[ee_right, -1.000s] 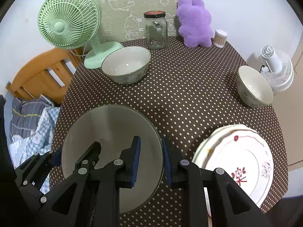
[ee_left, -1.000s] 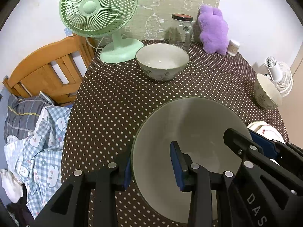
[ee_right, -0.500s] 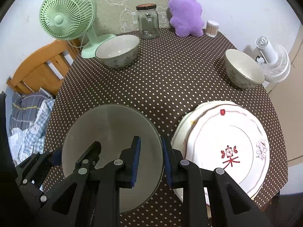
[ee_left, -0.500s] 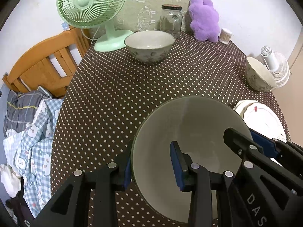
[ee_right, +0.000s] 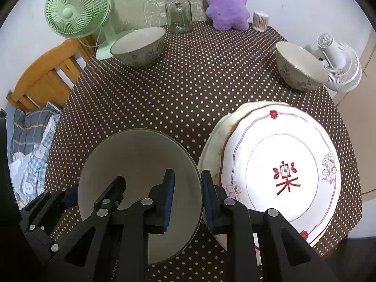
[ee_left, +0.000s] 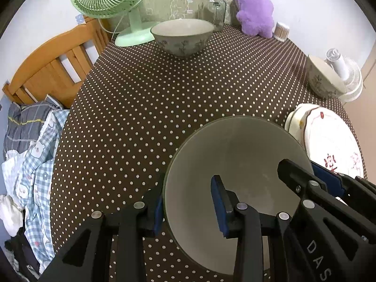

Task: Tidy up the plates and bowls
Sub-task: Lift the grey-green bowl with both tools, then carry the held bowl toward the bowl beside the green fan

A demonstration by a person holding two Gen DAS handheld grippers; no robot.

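Note:
Both grippers hold one large grey-green bowl [ee_left: 237,155] above the dotted table. My left gripper [ee_left: 188,204] is shut on its left rim. My right gripper [ee_right: 186,195] is shut on its right rim; the bowl also shows in the right wrist view [ee_right: 138,159]. A stack of white plates with red flowers [ee_right: 282,171] lies to the right of the held bowl, also seen in the left wrist view [ee_left: 326,141]. A second bowl [ee_right: 138,45] stands at the back left near the fan, a third bowl [ee_right: 299,65] at the right edge.
A green fan [ee_right: 77,11], a glass jar [ee_right: 178,11], a purple plush toy [ee_right: 225,2] and a cotton-swab pot [ee_right: 260,21] line the back of the brown dotted table [ee_right: 199,82]. A wooden chair [ee_left: 54,70] and clothes [ee_left: 30,150] are on the left.
Both grippers with the bowl have pulled back and lower toward the near side of the table. The plate stack has come more fully into view beside the bowl.

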